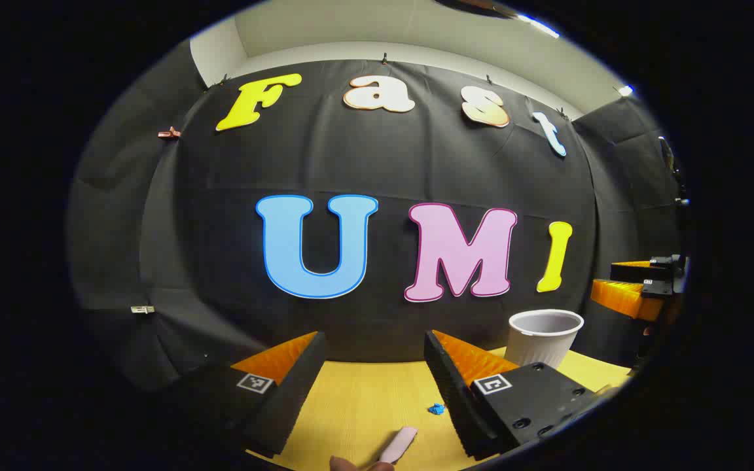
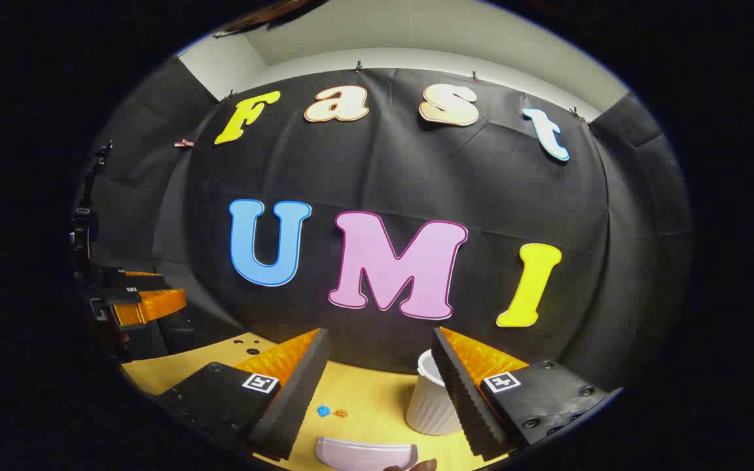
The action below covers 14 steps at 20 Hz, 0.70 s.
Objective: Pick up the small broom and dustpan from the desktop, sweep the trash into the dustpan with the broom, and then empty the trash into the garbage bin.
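Left gripper view: left gripper (image 1: 374, 386) held level over the yellow desktop (image 1: 357, 405), jaws spread wide, nothing between them. Just ahead of the fingers, a pale pink handle (image 1: 398, 445), probably the small broom, lying flat on the desktop, with a fingertip (image 1: 344, 464) at the bottom edge beside it. Slightly beyond the handle, toward the white ribbed garbage bin (image 1: 542, 337), a blue scrap of trash (image 1: 436, 409). Far to the bin's other side, the right gripper (image 1: 639, 288) hanging in the air

Right gripper view: right gripper (image 2: 380, 392) likewise wide open and empty. Directly below its fingers, the curved pale rim of the dustpan (image 2: 364, 453), nearer than the bin. Blue scrap and an orange scrap (image 2: 341, 413) side by side, level with the bin's base and well short of it. Bin partly hidden behind the right finger, upright, mouth open. Off to the far side from the bin, the left gripper in the air

Judged as the very start: neither tool grasped yet. Risks from here: pinching the thin handle off-centre, so that it twists or slips; nudging the light dustpan away while closing on its rim; flicking the tiny scraps off the desktop with a hard stroke; knocking the light bin over while tipping
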Available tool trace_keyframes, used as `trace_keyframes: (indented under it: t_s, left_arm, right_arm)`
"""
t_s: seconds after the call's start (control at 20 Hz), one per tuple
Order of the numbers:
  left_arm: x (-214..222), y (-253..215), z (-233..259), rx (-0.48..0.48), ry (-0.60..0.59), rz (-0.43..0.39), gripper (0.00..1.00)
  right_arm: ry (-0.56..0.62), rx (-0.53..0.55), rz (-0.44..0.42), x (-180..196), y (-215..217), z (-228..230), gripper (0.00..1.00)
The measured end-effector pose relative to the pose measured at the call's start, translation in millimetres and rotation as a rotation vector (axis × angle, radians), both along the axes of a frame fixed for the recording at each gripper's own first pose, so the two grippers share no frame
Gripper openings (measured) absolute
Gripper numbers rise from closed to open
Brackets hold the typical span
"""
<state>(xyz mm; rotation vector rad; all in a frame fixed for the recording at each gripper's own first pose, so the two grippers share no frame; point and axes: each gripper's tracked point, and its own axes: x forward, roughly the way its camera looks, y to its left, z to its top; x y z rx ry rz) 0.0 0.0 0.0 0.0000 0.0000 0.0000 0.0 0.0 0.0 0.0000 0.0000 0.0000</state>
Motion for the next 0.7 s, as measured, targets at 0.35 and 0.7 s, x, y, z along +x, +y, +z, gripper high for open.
trace_keyframes:
  t_s: [0.35,0.7]
  left_arm:
    - [-1.0,8.5,-6.9,0.006,0.021,0.001,0.95]
    - [-1.3,10.2,-12.1,0.008,0.032,-0.004,0.95]
  right_arm:
    - [0.020,-0.007,0.019,1.6,10.7,-5.1,0.97]
    - [0.041,-0.006,0.024,0.0,17.2,-10.8,0.97]
